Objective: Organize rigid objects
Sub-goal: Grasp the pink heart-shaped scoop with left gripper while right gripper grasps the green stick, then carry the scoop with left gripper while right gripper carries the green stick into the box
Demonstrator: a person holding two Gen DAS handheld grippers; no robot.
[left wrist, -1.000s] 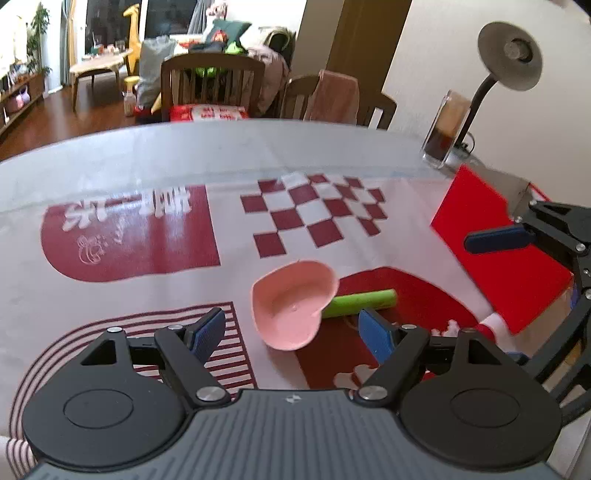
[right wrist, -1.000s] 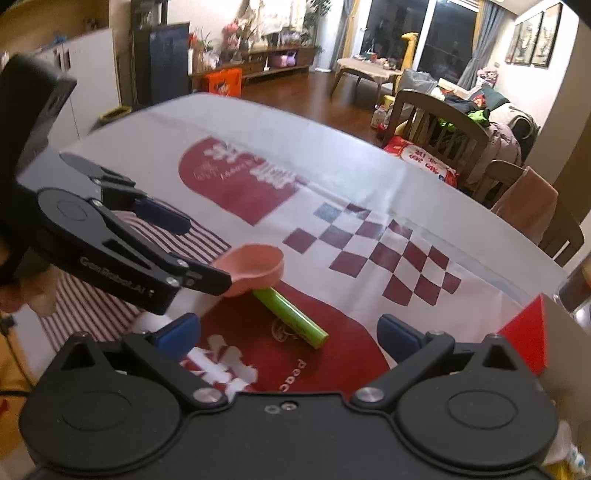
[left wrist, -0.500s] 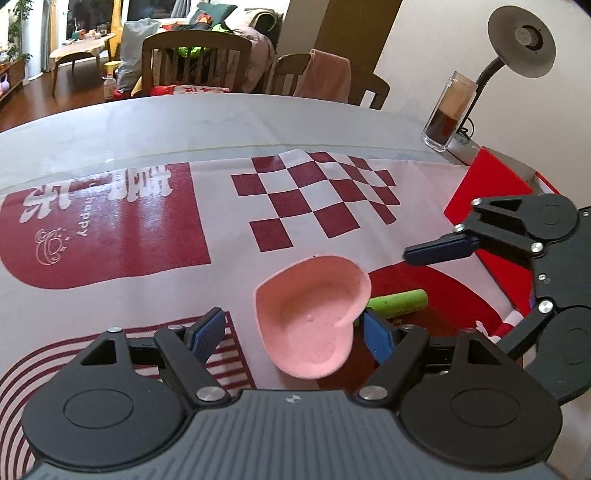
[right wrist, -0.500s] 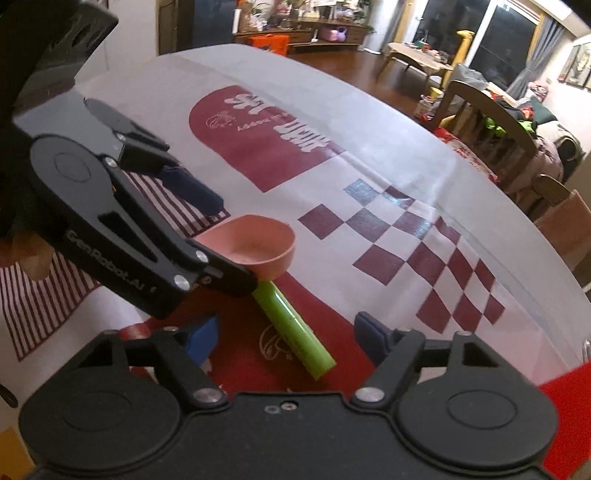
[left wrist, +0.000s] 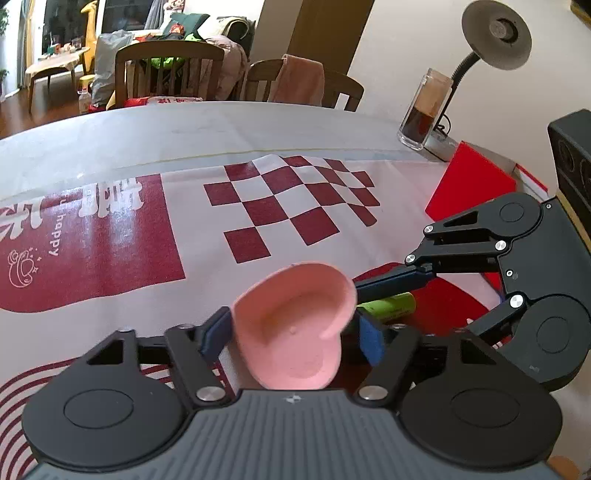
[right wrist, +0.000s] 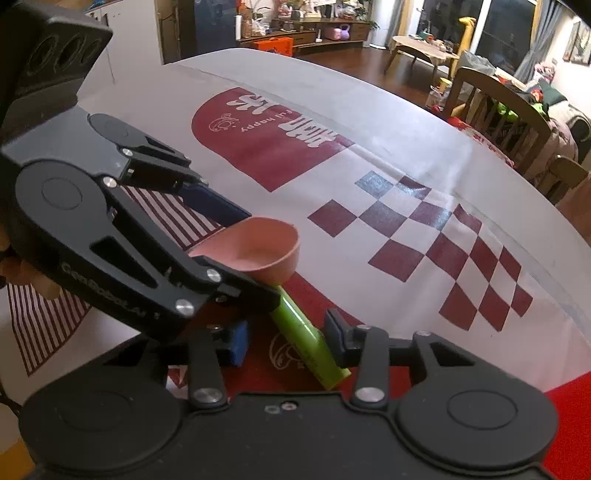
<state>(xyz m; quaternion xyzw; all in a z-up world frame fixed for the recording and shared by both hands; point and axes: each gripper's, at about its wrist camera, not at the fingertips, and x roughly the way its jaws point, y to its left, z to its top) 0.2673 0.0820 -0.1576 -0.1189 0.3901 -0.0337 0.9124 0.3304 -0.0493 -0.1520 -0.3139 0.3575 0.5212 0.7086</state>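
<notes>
A pink heart-shaped dish point(left wrist: 291, 325) lies on the printed tablecloth point(left wrist: 110, 240). My left gripper point(left wrist: 291, 334) reaches over it with its jaws closing, and both blue pads touch its rim. A green tube point(right wrist: 306, 339) lies slantwise on the red print just beside the dish point(right wrist: 258, 247). My right gripper point(right wrist: 286, 338) straddles the tube with its jaws closing. The right-hand pad point(right wrist: 336, 332) meets the tube, while a gap remains at the left-hand pad point(right wrist: 236, 341). The two grippers nearly cross, and the left one's near finger hides the tube's far end.
A red box point(left wrist: 469, 184) sits at the table's right edge, with a glass of dark drink point(left wrist: 424, 110) and a desk lamp point(left wrist: 495, 33) behind it. Wooden chairs point(left wrist: 170, 70) stand past the far edge. A hand shows at the left point(right wrist: 22, 273).
Both grippers came down toward the table and closer together. The left jaws narrowed onto the pink dish. The right jaws went from wide open to narrow around the green tube.
</notes>
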